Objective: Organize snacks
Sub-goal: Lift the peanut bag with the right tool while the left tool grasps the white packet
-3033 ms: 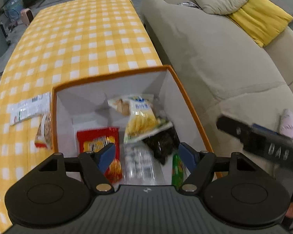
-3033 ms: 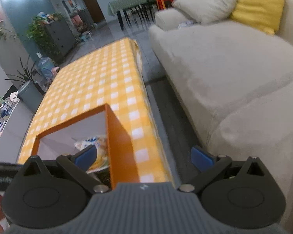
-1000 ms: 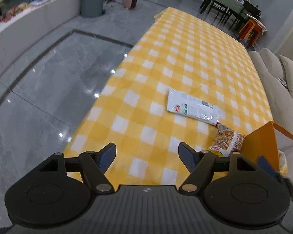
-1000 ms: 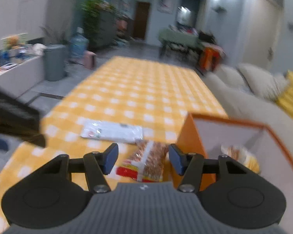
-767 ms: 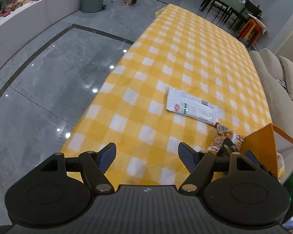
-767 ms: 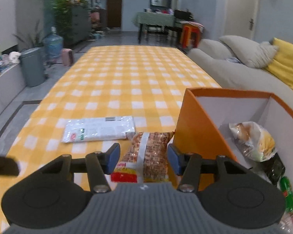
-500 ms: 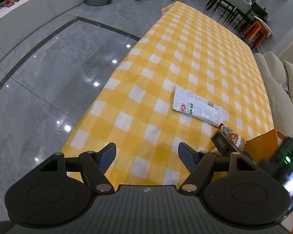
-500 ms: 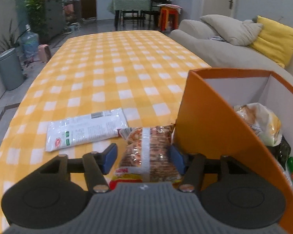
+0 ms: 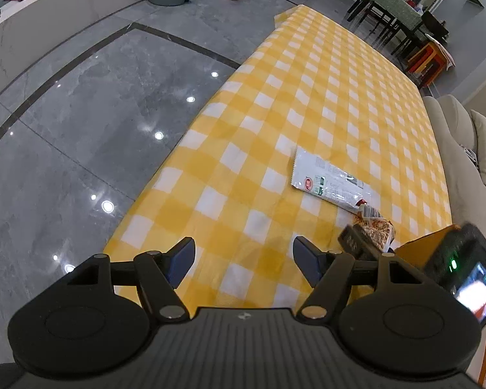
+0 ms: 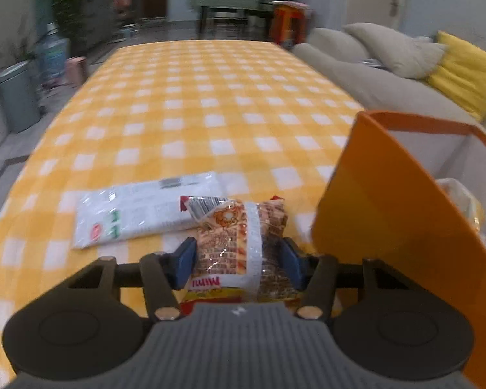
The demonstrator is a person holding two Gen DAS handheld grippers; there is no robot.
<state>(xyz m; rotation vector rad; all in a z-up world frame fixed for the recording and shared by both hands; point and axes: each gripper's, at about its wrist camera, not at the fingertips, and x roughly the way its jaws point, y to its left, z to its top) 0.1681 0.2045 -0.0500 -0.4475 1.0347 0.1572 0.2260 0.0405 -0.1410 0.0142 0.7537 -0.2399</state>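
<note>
A brown snack bag point(image 10: 239, 243) with a red and yellow end lies on the yellow checked tablecloth point(image 10: 191, 123), beside the orange box point(image 10: 382, 214). My right gripper point(image 10: 238, 259) is open with its blue pads on either side of the bag, not closed on it. A white flat packet point(image 10: 139, 209) lies just behind the bag. In the left wrist view my left gripper point(image 9: 243, 259) is open and empty over the near left part of the cloth; the white packet point(image 9: 330, 184), the brown bag point(image 9: 377, 227) and the right gripper point(image 9: 356, 243) show to its right.
The orange box holds several snacks, one pale bag point(image 10: 460, 197) showing. A beige sofa point(image 10: 379, 74) with a yellow cushion point(image 10: 466, 71) runs along the table's right. Grey tiled floor point(image 9: 81, 123) lies off the table's left edge.
My right gripper has moved forward and down so its pads now straddle the brown bag. My left gripper has swung from over the box to the table's left side and holds still.
</note>
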